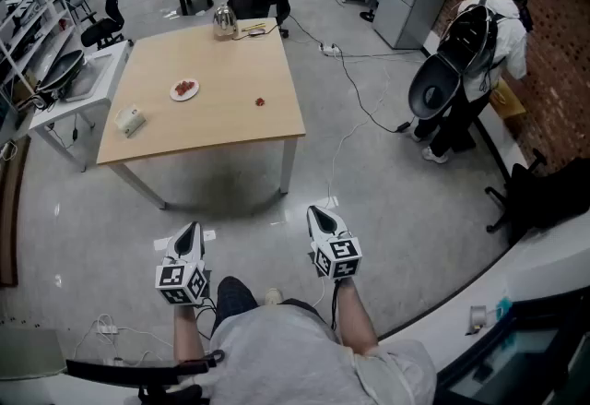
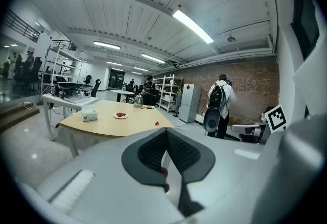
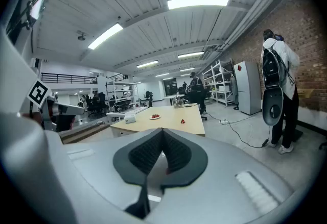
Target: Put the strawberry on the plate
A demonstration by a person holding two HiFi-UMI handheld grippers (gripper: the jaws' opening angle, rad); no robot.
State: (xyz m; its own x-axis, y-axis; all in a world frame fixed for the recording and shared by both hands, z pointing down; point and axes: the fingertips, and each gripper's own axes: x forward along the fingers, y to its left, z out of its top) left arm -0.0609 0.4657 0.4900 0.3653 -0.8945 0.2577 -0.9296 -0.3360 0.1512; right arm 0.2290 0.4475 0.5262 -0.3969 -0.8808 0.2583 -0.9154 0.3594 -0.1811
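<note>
- Strawberry (image 1: 260, 102), small and red, lies alone on the bare top of the square light-wood table (image 1: 212, 117), toward the table's right side in the head view.
- The small round white plate (image 1: 175, 93) sits on the same table to the left of the strawberry and clearly apart from it. Some red pieces already lie on the plate.
- A pale rectangular tissue box (image 1: 130, 121) stands near the table's left edge, and a silvery metal kettle (image 1: 224, 20) stands at the far edge.
- The grey left gripper (image 1: 191, 230), with its marker cube, is held low over the glossy grey floor (image 1: 415, 209), well short of the table. In the left gripper view its dark ribbed jaws meet in a closed seam with nothing between them.
- The grey right gripper (image 1: 318, 212) is held level beside it, also well apart from the table. In the right gripper view its jaws are pressed together and empty.
- Both gripper views look across the floor toward the table, where the strawberry (image 3: 183, 121) shows to the right of the plate (image 3: 155, 116).
- A person (image 1: 475, 43) in a white top with a dark backpack stands by the brick wall at the right, back turned.
- A white cable (image 1: 355, 89) trails over the floor to the right of the table.
</note>
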